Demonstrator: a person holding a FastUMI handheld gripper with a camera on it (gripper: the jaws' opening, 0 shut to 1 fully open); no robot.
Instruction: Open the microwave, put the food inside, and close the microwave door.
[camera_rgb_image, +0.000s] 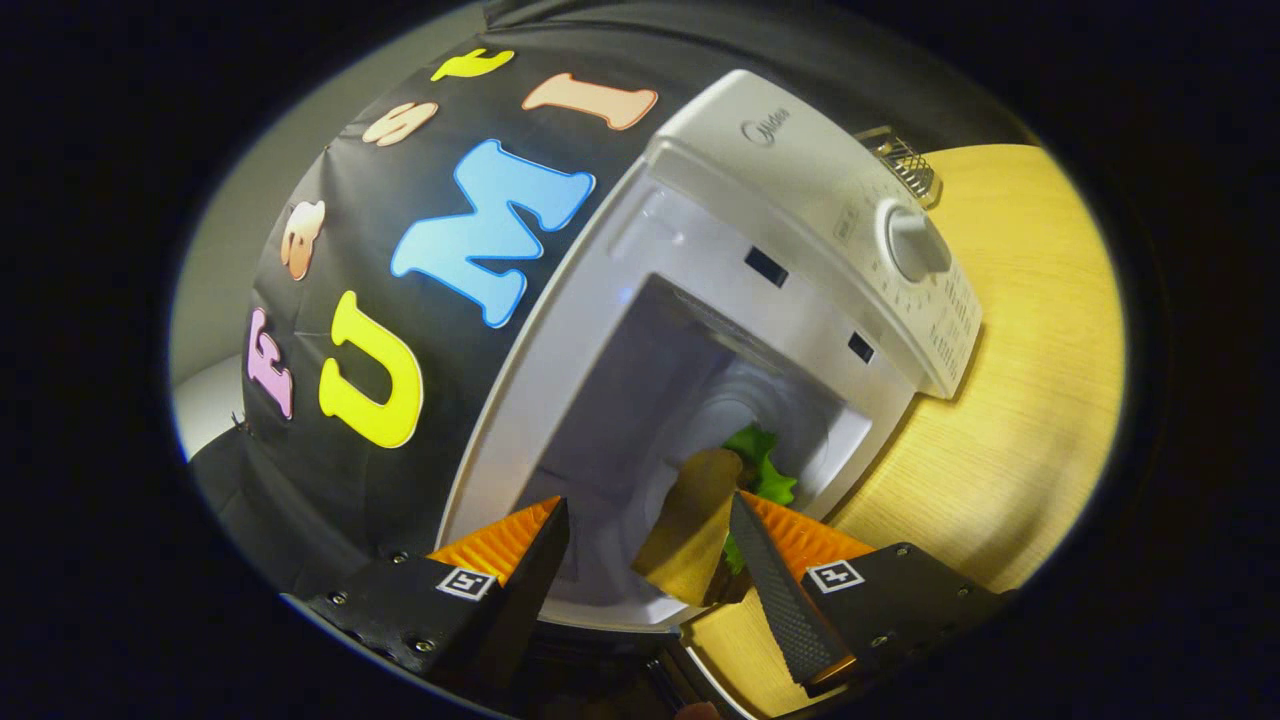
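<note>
The white microwave (800, 170) stands open on a wooden table (1030, 400), and I look into its pale cavity (640, 400) with the view tilted. The food, a sandwich (690, 535) with tan bread and green lettuce (765, 465), sits at the cavity's mouth over the round turntable (730, 410). My gripper (648, 505) is open at the cavity's front edge. The sandwich lies between the fingers, against the right finger (775, 580), with a clear gap to the left finger (530, 570).
A round dial (915, 243) sits on the microwave's control panel, beside the cavity. A small metal wire object (910, 165) shows behind the microwave. The booth's black cloth wall (330, 480) hangs on the other side of the microwave.
</note>
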